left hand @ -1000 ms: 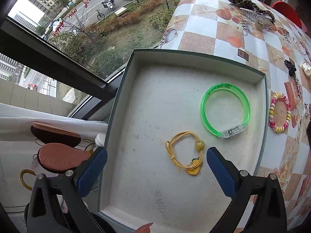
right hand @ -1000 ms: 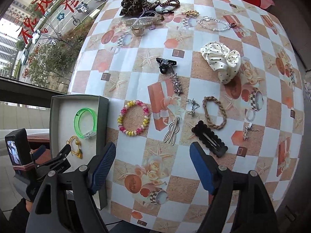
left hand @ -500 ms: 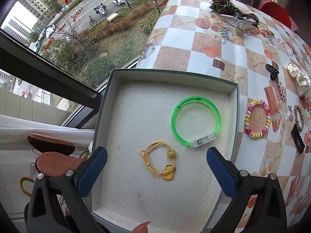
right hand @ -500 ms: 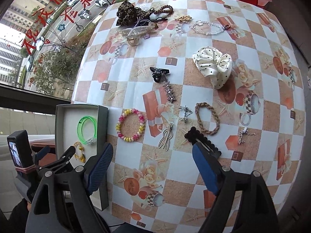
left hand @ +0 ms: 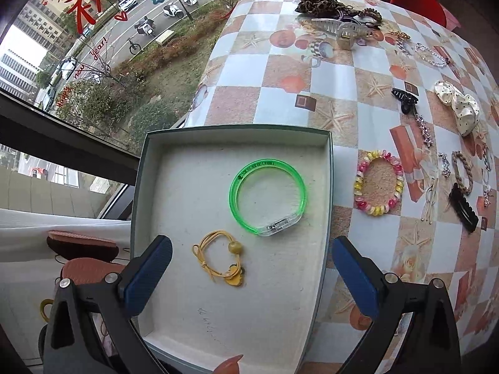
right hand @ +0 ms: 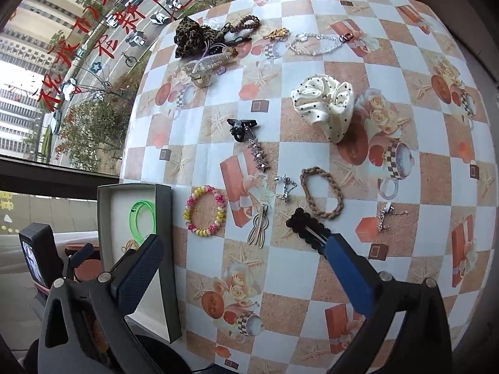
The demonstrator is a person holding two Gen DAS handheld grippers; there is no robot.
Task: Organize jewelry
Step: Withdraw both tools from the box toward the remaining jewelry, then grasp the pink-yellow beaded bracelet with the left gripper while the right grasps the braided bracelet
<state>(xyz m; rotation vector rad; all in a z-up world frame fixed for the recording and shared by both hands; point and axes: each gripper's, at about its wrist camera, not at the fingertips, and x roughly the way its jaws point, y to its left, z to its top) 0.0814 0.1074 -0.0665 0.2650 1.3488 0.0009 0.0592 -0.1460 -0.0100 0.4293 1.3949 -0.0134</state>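
Beaded bracelet [left hand: 378, 183] pink-yellow, closed ring, flat on tablecloth [left hand: 280, 71].

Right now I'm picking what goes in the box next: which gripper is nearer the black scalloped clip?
Right. The right gripper has one fingertip beside the black scalloped clip; the left gripper hovers over the box.

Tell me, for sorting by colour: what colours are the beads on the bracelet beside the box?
Pink, yellow and white beaded bracelet; clearest in left wrist view.

Our left gripper [left hand: 251, 274] and right gripper [right hand: 243, 272] match — black angular frames, silver screws, blue ribbed pads [left hand: 149, 275].
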